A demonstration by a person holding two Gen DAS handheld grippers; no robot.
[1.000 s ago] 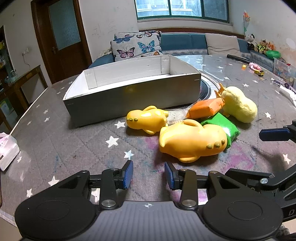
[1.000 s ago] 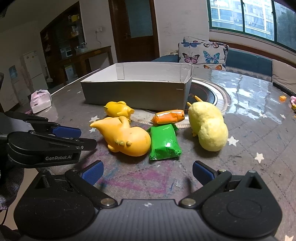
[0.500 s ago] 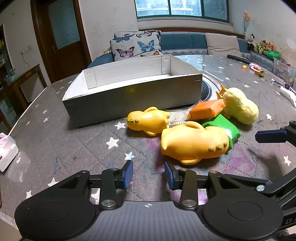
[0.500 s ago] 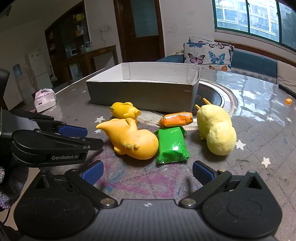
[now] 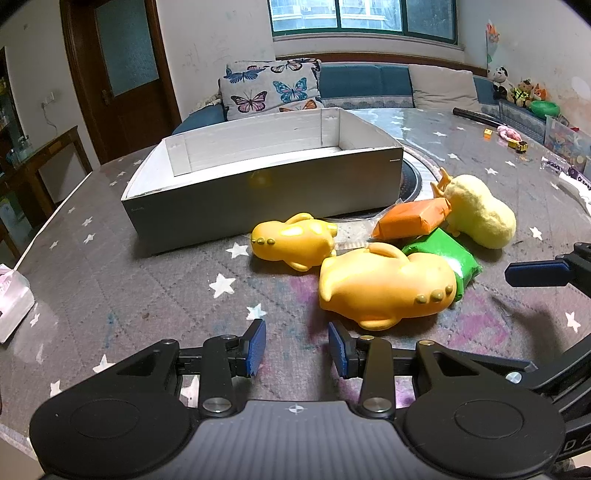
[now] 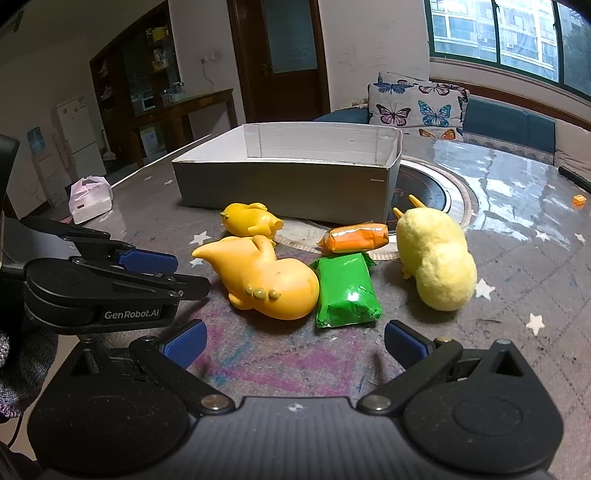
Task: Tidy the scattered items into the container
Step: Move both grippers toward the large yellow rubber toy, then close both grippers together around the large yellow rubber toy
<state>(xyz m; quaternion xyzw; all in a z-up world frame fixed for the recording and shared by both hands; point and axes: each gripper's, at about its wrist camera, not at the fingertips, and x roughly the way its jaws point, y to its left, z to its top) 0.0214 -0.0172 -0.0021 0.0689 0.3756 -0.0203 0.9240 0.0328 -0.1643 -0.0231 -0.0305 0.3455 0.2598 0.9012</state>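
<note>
Right wrist: green packet (image 6: 347, 291) before tongs (image 6: 293, 341)

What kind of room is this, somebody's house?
Most likely a living room in a home: a blue sofa with a butterfly cushion stands under the window, and stuffed toys sit at the side.

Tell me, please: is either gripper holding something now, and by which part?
Nothing is held. The left gripper and right gripper both stand open with empty jaws, short of the big yellow toy and green packet on the table.
</note>
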